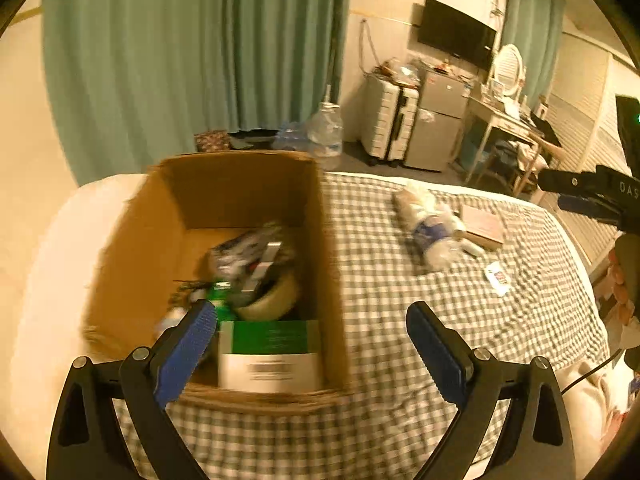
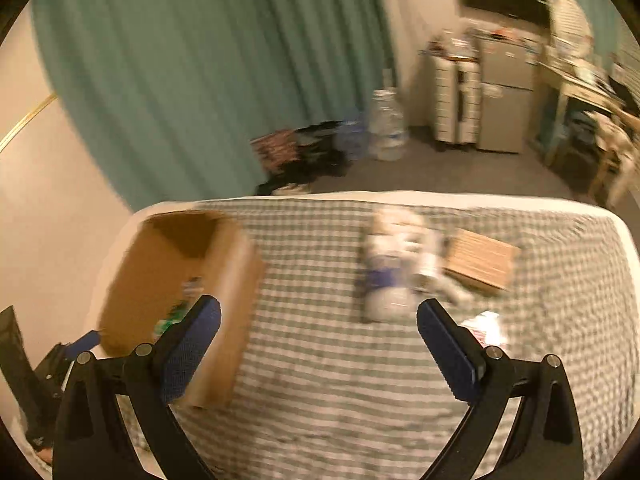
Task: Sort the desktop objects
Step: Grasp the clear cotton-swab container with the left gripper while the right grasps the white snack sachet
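An open cardboard box stands on the checked bed cover; in it lie a green-and-white carton, a tape roll and several packets. My left gripper is open and empty over the box's near right corner. To the right lie a crumpled plastic bottle, a flat brown box and a small sachet. My right gripper is open and empty above the cover, with the cardboard box at left and the bottle, flat box and sachet ahead.
Beyond the bed's far edge are green curtains, a large water jug, a white suitcase, a small fridge and a cluttered desk. The right gripper's body shows at the left view's right edge.
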The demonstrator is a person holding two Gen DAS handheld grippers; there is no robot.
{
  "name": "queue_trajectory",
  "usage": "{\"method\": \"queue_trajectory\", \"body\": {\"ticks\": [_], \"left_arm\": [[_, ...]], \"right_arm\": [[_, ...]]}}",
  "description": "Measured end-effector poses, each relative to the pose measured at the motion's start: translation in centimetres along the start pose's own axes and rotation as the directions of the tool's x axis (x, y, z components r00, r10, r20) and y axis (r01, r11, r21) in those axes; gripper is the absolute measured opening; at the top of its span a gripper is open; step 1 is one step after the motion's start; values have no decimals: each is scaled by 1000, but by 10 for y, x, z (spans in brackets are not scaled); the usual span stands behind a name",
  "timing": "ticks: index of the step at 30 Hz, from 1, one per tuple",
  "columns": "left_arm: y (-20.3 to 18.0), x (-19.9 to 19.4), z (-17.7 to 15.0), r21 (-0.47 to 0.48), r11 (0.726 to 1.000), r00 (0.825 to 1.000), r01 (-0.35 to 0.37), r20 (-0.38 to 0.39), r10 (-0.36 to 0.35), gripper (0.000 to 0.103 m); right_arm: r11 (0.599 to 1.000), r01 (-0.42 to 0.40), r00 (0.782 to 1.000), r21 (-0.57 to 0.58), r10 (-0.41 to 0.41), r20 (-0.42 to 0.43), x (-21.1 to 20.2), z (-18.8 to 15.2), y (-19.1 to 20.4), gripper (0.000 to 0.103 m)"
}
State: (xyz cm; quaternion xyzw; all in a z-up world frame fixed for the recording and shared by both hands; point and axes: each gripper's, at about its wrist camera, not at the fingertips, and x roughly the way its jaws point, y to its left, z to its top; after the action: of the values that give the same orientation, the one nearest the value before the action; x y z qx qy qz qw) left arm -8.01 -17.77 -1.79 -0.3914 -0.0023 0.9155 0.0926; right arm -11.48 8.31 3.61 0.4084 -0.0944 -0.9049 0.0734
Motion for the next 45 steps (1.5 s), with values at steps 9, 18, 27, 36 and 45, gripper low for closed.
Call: {"method": "queue_trajectory", "body": {"ticks": [9, 18, 27, 36, 45], "left_arm": [[-98, 52, 5, 12, 1000, 999, 25, -32, -24, 98], [-146, 109, 16, 9, 1000, 996, 9, -92, -8, 98], [-160, 184, 28, -82, 996, 989, 17, -148, -29, 98], [-177, 252, 44, -101, 995, 982, 2, -186, -21, 98], [-178, 291, 39, -36, 999, 971, -40, -235, 31, 97]], "right_arm": [[989, 111, 993, 97, -113, 16, -21, -20, -107, 99], [979, 158, 987, 125, -157, -21, 18, -42, -158, 99], [972, 197, 978, 125, -186, -95, 79, -72, -181, 99], [978, 184, 973, 95, -168, -159, 132, -82, -193, 99], [973, 230, 955, 21, -222, -198, 174, -85, -198, 99]]}}
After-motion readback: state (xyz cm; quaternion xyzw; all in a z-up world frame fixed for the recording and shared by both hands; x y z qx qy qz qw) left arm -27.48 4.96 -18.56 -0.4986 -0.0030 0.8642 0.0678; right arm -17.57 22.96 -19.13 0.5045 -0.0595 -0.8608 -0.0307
